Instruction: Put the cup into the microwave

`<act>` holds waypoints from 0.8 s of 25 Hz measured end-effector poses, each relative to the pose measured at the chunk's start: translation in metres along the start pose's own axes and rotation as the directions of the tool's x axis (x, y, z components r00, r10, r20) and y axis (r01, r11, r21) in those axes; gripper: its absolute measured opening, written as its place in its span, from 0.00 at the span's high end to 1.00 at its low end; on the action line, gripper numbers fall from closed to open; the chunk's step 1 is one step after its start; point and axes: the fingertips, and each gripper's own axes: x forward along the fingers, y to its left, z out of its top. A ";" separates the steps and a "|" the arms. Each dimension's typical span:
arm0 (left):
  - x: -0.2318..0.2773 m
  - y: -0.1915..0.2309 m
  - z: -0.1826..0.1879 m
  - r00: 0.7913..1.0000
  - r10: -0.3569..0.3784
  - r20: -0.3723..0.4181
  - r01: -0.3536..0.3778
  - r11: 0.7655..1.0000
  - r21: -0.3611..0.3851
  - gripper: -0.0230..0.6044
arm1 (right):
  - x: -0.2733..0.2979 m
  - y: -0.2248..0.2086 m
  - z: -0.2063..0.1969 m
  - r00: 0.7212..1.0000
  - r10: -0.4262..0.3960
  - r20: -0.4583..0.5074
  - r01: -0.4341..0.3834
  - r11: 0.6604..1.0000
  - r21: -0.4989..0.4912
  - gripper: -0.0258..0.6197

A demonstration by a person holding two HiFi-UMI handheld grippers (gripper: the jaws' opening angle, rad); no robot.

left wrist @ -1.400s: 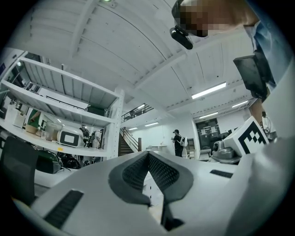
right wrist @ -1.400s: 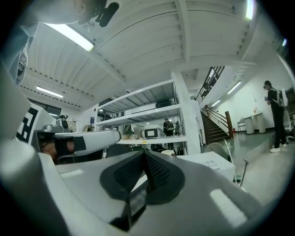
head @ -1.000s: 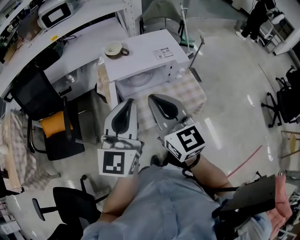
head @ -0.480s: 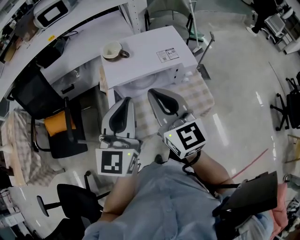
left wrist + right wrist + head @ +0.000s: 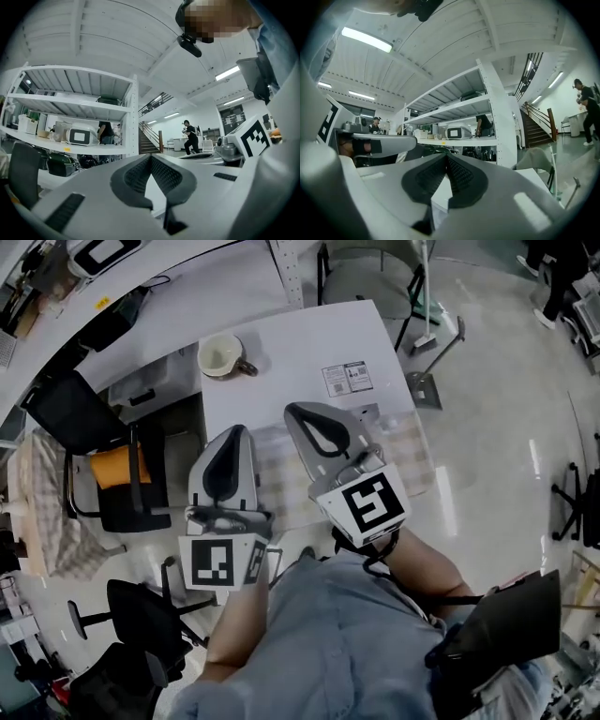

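Observation:
A cream cup (image 5: 221, 354) with a brown handle stands on the far left corner of the white microwave's (image 5: 309, 348) top. My left gripper (image 5: 233, 431) is shut and empty, level, in front of the microwave's left side and short of the cup. My right gripper (image 5: 293, 412) is also shut and empty, its tips over the microwave's front edge, to the right of the cup. The grippers hide the microwave's front. In the left gripper view the ribbed pads (image 5: 151, 157) meet at the tip. The right gripper view shows its pads (image 5: 446, 157) meeting the same way.
The microwave rests on a checked cloth (image 5: 417, 460). A black chair with an orange cushion (image 5: 112, 470) stands to the left, an office chair (image 5: 141, 624) below it. A white desk (image 5: 187, 292) and shelves with appliances (image 5: 457, 132) lie behind. A person (image 5: 190, 136) walks far off.
Both grippers have moved forward toward the microwave, which with the cup now sits lower and closer in the head view. The jaws have stayed shut.

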 end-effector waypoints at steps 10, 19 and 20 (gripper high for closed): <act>0.028 0.014 0.003 0.989 0.146 -0.018 -0.146 0.989 0.017 0.96 | 0.042 -0.025 -0.001 0.989 0.149 -0.027 -0.150 0.988 -0.041 0.95; 0.046 0.047 0.002 0.988 0.146 0.054 -0.145 0.989 -0.032 0.96 | 0.083 -0.025 -0.030 0.974 0.180 -0.138 -0.191 0.979 -0.068 0.76; 0.049 0.052 0.001 0.988 0.146 0.056 -0.144 0.989 -0.043 0.96 | 0.089 -0.024 -0.034 0.971 0.185 -0.153 -0.199 0.977 -0.075 0.72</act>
